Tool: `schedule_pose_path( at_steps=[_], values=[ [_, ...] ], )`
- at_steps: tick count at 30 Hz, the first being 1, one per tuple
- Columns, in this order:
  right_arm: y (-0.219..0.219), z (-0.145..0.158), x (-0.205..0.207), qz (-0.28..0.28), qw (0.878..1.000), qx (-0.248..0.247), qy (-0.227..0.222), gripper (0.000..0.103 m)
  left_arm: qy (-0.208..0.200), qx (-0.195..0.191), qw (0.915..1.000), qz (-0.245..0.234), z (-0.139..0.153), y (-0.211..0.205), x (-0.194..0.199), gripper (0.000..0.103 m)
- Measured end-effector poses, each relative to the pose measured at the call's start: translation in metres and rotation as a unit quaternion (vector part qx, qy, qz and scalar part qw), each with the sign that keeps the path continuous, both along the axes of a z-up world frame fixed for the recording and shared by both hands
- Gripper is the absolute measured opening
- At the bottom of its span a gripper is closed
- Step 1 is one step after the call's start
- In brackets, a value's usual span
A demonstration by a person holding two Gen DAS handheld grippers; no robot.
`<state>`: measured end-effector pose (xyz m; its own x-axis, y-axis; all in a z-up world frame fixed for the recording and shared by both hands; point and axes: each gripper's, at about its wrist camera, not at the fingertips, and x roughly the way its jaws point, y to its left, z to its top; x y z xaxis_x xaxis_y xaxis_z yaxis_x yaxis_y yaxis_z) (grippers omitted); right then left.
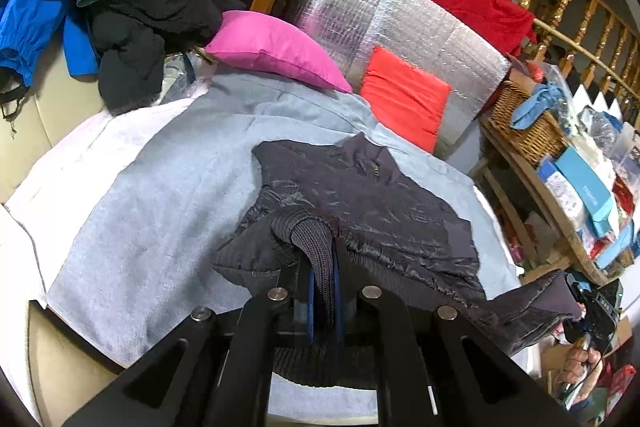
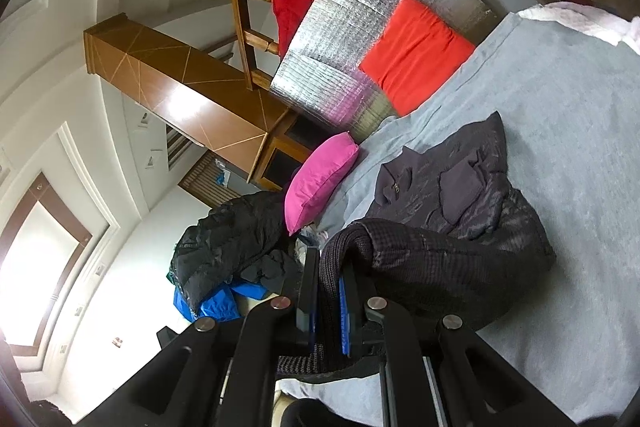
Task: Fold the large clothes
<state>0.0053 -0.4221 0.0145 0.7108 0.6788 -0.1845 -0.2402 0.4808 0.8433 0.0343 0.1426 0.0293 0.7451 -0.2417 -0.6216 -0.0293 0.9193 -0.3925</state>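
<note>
A dark quilted jacket (image 1: 372,203) with a ribbed knit hem lies on a grey blanket (image 1: 160,195), collar toward the far side. My left gripper (image 1: 322,291) is shut on a fold of the ribbed hem, which bunches over the blue pads. In the right wrist view the same jacket (image 2: 460,187) lies rolled sideways, and my right gripper (image 2: 328,291) is shut on another part of the ribbed hem. The right gripper (image 1: 592,307), held by a hand, also shows at the lower right of the left wrist view, gripping a lifted corner of the jacket.
A pink cushion (image 1: 276,47), an orange cushion (image 1: 404,95) and a silver foil mat (image 1: 400,23) stand at the far side. A pile of black and blue clothes (image 1: 120,7) lies far left. A wicker basket (image 1: 524,127) and a cluttered wooden shelf stand right.
</note>
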Motion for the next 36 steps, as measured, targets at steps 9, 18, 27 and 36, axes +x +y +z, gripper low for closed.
schedule_pose_path(
  at_steps=[9,18,27,36],
  values=[
    [0.003,0.000,0.019,-0.013,1.000,-0.016,0.014,0.009,0.006,0.019,0.9997,0.010,-0.001,-0.008,0.016,0.008],
    [0.004,0.003,0.022,-0.018,0.999,-0.026,0.017,0.009,0.006,0.017,0.9998,0.008,-0.001,-0.007,0.019,0.008],
    [0.005,0.009,0.024,-0.020,0.999,-0.027,0.011,0.009,-0.003,0.019,0.9998,0.006,0.006,-0.007,0.019,0.008],
    [0.003,0.015,0.036,-0.020,0.999,-0.026,-0.001,0.009,-0.012,0.021,0.9997,0.009,0.015,-0.009,0.035,0.008]
  ],
)
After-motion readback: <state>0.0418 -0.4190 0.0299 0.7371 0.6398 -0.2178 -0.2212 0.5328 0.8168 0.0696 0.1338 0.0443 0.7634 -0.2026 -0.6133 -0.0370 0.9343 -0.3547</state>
